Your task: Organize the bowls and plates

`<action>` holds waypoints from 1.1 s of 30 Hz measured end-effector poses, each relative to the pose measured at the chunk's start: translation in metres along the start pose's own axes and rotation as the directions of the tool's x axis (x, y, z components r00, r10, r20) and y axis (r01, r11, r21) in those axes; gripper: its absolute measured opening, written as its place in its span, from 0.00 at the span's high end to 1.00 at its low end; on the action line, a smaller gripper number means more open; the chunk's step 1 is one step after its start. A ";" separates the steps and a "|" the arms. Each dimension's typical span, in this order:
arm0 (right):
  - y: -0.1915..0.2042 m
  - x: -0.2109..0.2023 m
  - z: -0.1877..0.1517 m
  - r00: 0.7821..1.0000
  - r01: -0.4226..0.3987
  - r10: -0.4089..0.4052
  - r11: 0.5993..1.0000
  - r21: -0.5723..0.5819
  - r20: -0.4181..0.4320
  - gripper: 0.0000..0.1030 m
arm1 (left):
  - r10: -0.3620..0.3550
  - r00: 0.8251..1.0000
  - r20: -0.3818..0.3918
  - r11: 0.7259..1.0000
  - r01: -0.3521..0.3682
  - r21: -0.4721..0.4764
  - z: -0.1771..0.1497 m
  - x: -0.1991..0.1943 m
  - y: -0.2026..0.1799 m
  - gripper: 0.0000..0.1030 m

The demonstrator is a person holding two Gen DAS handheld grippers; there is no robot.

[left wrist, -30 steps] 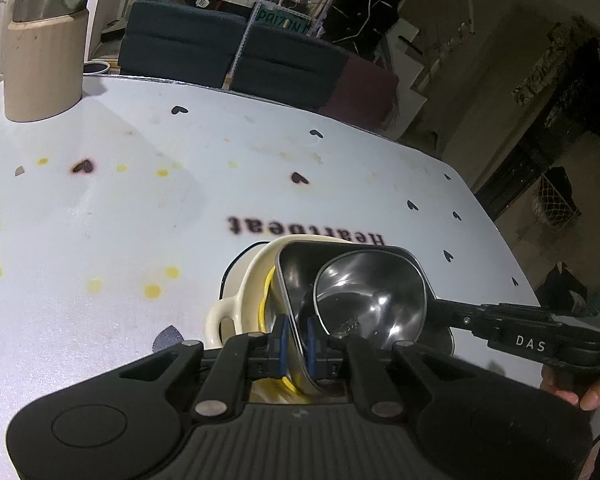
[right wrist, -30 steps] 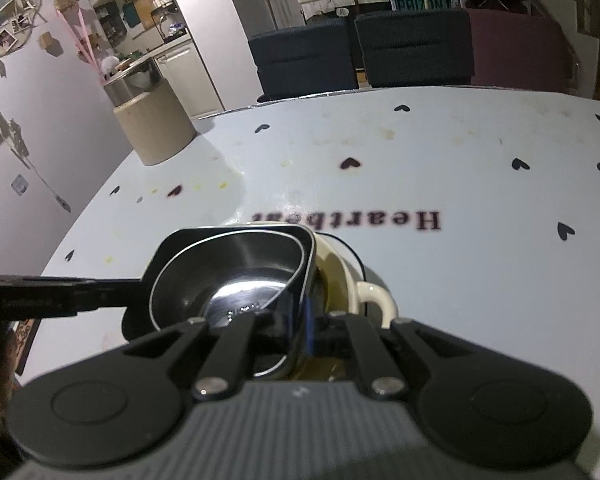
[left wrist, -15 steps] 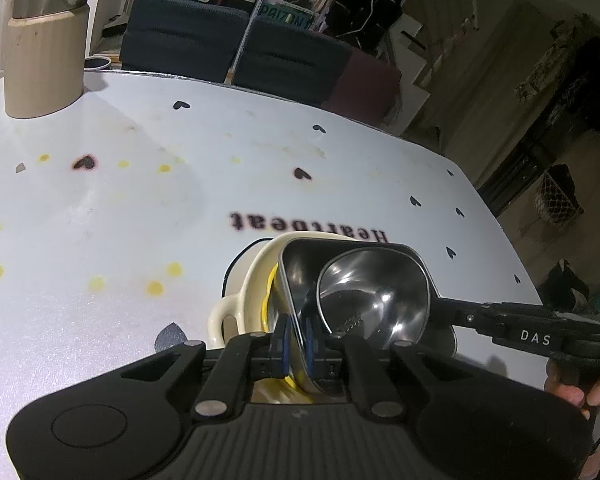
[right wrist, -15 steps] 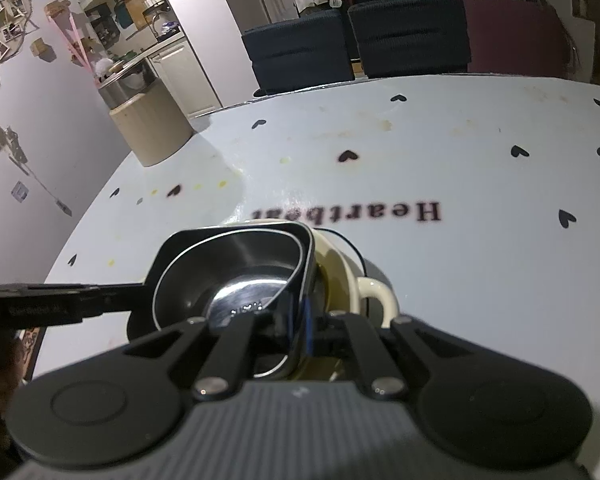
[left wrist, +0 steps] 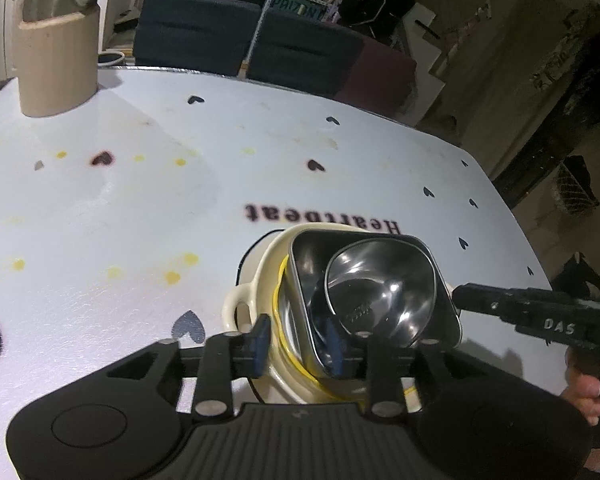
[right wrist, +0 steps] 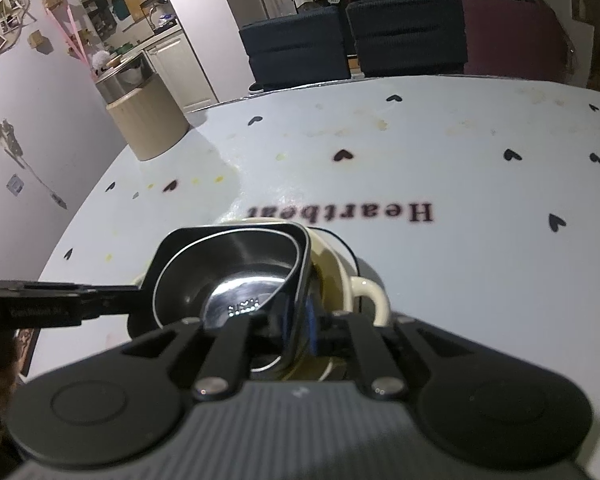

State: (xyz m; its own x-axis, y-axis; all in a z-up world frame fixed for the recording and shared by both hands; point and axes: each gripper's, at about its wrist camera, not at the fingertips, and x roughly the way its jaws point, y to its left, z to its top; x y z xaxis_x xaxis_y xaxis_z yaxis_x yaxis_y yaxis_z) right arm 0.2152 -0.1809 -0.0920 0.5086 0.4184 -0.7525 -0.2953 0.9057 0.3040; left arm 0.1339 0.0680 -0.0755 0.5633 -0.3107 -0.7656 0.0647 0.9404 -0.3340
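Steel bowl [left wrist: 374, 296] sits tilted in the cream dish [left wrist: 260, 304] (on the table's near part), dead ahead: left gripper [left wrist: 298, 342] parted astride its rim, right gripper [right wrist: 298, 326] pinching the opposite rim.

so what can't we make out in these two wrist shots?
- Left wrist: cream dish inside, covered by steel bowl.
- Right wrist: whether right hand-held gripper pads touch the bowl rim; dark and blurred.
- Left wrist: plate under the dish, only a dark edge shows.
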 end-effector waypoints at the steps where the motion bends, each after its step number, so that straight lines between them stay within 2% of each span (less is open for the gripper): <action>1: 0.000 -0.003 0.001 1.000 0.005 -0.005 1.000 0.001 0.005 0.78 | 0.005 1.000 0.006 1.000 -0.005 0.002 0.000 -0.003 -0.001 0.62; 2: -0.001 -0.006 0.002 1.000 0.006 -0.006 1.000 0.006 0.014 0.68 | 0.011 1.000 0.016 1.000 -0.011 -0.001 0.001 -0.008 -0.002 0.60; 4: -0.002 -0.014 0.004 0.999 -0.001 0.001 1.000 0.017 0.034 0.56 | 0.013 0.999 0.035 1.000 -0.013 -0.013 0.002 -0.019 -0.004 0.53; 5: -0.002 -0.019 0.005 0.999 -0.004 0.003 1.000 0.018 0.047 0.51 | 0.015 0.999 0.045 1.000 -0.014 -0.020 0.003 -0.025 -0.005 0.45; 8: 0.001 -0.038 0.008 0.995 0.002 -0.003 1.000 0.003 0.096 0.40 | 0.042 0.995 0.087 0.999 -0.040 -0.023 0.006 -0.047 -0.013 0.27; 10: 0.004 -0.051 0.007 0.991 0.007 -0.006 1.000 -0.010 0.133 0.34 | 0.045 0.992 0.116 0.999 -0.043 -0.017 0.008 -0.063 -0.021 0.18; 12: 0.004 -0.065 0.006 0.987 0.001 0.000 1.000 -0.006 0.163 0.31 | 0.041 0.987 0.156 0.999 -0.039 -0.019 0.009 -0.080 -0.030 0.03; 13: 0.005 -0.072 0.005 0.984 -0.007 0.007 1.000 -0.001 0.178 0.29 | 0.045 0.983 0.176 0.999 -0.042 -0.018 0.008 -0.088 -0.034 0.00; 15: 0.007 -0.084 0.004 0.979 -0.010 0.010 1.000 -0.001 0.202 0.26 | 0.042 0.975 0.217 0.999 -0.043 -0.002 0.006 -0.105 -0.045 0.00; 17: 0.010 -0.100 0.000 0.971 0.005 -0.002 1.000 -0.014 0.238 0.16 | 0.035 0.967 0.251 0.999 -0.040 0.016 0.003 -0.121 -0.056 0.00; 22: 0.020 -0.141 -0.016 0.939 0.051 -0.026 0.997 -0.064 0.343 0.01 | 0.050 0.947 0.317 0.994 -0.077 0.072 -0.015 -0.153 -0.081 0.00; 27: 0.028 -0.170 -0.040 0.914 0.092 -0.043 0.990 -0.104 0.404 0.00 | 0.099 0.915 0.392 0.982 -0.153 0.107 -0.040 -0.178 -0.101 0.00; 33: 0.032 -0.191 -0.071 0.897 0.108 -0.051 0.989 -0.105 0.438 0.00 | 0.125 0.896 0.426 0.975 -0.191 0.116 -0.075 -0.191 -0.105 0.00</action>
State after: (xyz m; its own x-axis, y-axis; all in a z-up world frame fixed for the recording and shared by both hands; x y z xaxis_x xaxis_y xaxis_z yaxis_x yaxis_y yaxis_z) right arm 0.0512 -0.2364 0.0200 0.8262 0.3585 -0.4346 -0.3218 0.9335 0.1584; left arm -0.0425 0.0176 0.0642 0.8636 -0.1020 -0.4937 0.0513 0.9920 -0.1153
